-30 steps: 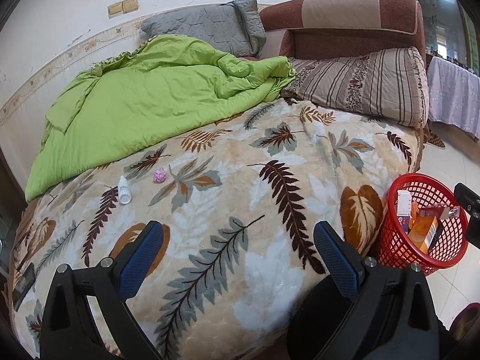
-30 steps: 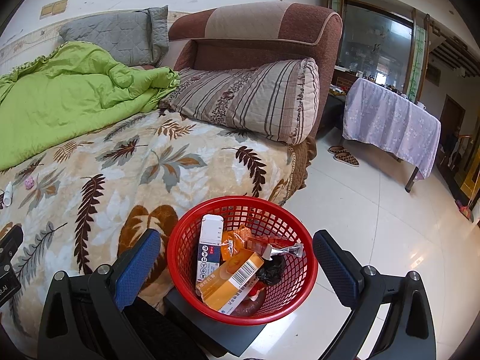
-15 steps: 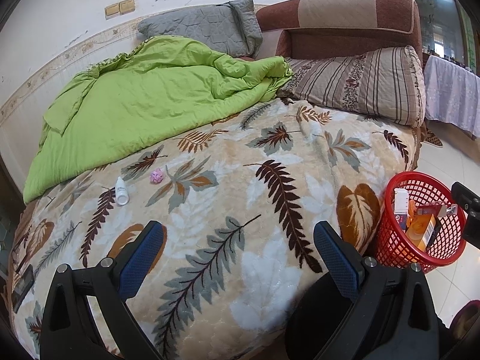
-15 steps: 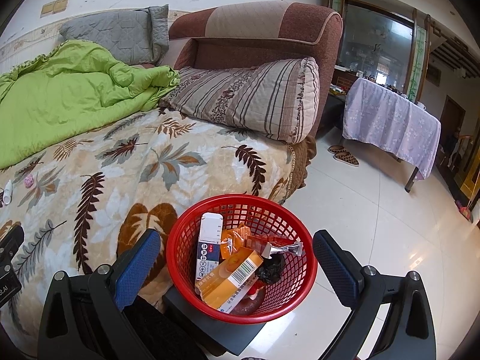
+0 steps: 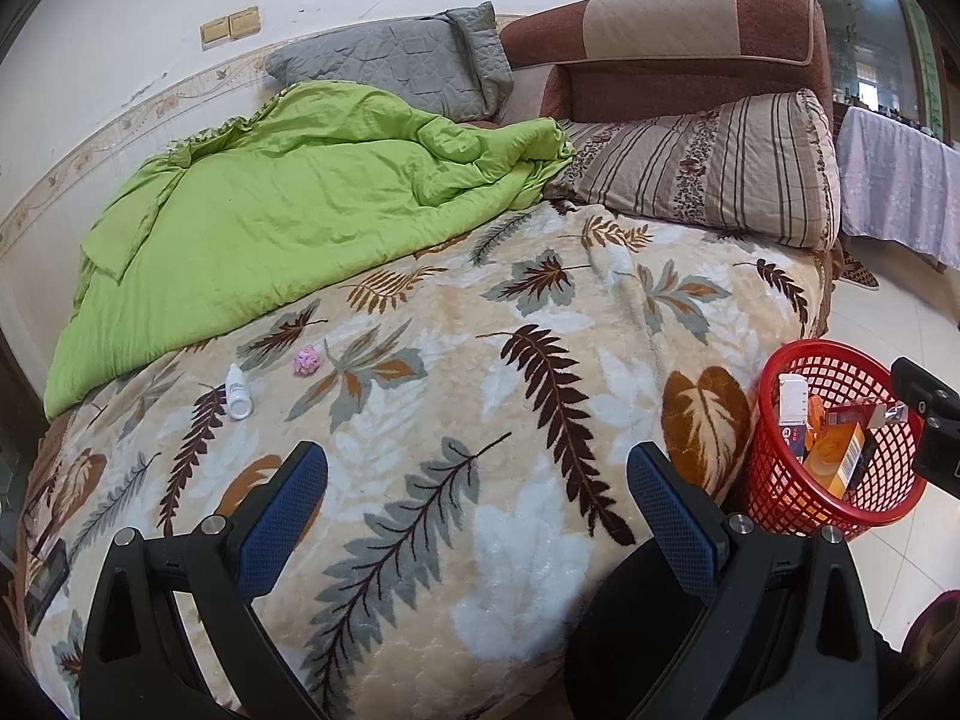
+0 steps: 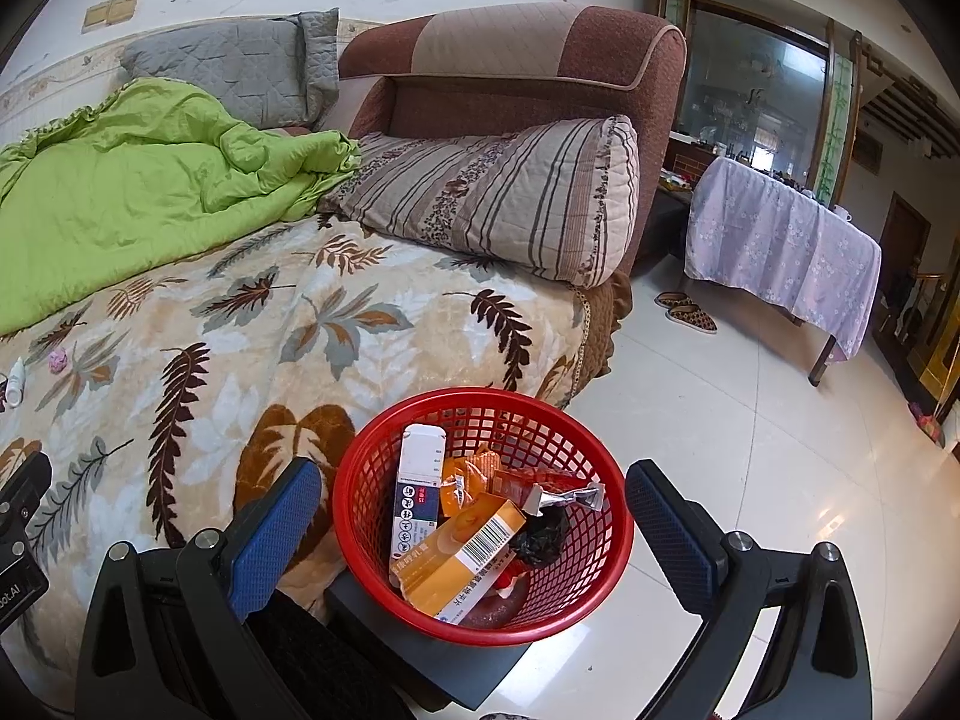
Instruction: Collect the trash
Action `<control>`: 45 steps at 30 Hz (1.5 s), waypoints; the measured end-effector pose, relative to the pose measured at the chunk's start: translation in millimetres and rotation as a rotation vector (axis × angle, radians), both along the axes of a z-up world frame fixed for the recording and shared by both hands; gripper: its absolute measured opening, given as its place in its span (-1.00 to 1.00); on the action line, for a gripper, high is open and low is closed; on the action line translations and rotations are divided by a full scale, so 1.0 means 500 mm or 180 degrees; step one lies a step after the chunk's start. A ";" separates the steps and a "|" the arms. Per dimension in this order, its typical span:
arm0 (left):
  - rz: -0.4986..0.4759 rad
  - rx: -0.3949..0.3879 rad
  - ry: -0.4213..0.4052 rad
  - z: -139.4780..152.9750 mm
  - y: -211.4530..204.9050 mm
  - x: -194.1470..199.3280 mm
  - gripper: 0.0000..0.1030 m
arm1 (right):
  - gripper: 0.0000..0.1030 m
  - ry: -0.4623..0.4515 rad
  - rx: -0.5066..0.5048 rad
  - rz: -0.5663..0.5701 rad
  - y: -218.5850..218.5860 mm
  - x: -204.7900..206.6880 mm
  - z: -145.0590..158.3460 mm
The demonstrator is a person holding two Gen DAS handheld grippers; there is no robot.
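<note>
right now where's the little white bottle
In the left wrist view the white bottle lies on the leaf-print blanket, left of the pink wad, near the green quilt's edge.

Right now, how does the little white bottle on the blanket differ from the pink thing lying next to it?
The white bottle is long, smooth and hard-looking, lying on its side; the pink wad is rounder, crumpled and soft-looking. The bottle lies nearer the left tongs, the wad slightly farther up the leaf blanket. Both are small, lie loose on the blanket, apart from each other, outside the red basket.
</note>
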State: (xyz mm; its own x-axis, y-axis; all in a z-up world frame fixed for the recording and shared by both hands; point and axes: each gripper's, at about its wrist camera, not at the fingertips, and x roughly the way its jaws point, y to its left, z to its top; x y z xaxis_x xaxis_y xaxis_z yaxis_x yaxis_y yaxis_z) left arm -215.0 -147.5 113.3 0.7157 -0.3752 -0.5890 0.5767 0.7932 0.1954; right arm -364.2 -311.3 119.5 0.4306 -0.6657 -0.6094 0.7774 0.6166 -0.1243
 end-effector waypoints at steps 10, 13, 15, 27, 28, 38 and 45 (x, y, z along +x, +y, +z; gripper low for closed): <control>-0.0005 0.0001 0.0002 0.002 0.007 0.005 0.93 | 0.99 0.0004 -0.0001 0.0001 0.001 0.000 0.001; -0.0003 0.0000 0.0000 0.002 0.009 0.006 0.93 | 0.99 0.0005 -0.0003 0.0001 0.001 0.001 0.001; -0.0002 -0.0006 0.0004 0.001 0.007 0.004 0.93 | 0.99 0.0005 -0.0006 0.0003 0.002 0.000 0.002; 0.0021 -0.0029 0.0027 0.003 0.012 0.007 0.93 | 0.99 0.0036 -0.0052 0.0068 0.009 0.011 0.003; 0.0029 -0.0033 0.0031 0.003 0.012 0.006 0.93 | 0.99 0.0039 -0.0058 0.0077 0.010 0.014 0.002; 0.0575 -0.0300 0.0432 0.004 0.109 0.124 0.93 | 0.99 0.0035 -0.0235 0.0464 0.023 0.102 0.039; 0.1897 0.0014 0.0807 -0.091 0.288 0.308 0.94 | 0.99 0.0029 -0.0145 0.1282 0.100 0.299 0.066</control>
State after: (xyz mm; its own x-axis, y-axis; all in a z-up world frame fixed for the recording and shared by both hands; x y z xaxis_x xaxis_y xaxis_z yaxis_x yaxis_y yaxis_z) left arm -61.0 -3.4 67.9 0.6390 0.0462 -0.7678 0.0664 0.9912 0.1149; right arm -214.8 -261.3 152.5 0.6573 -0.4712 -0.5882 0.4735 0.8654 -0.1641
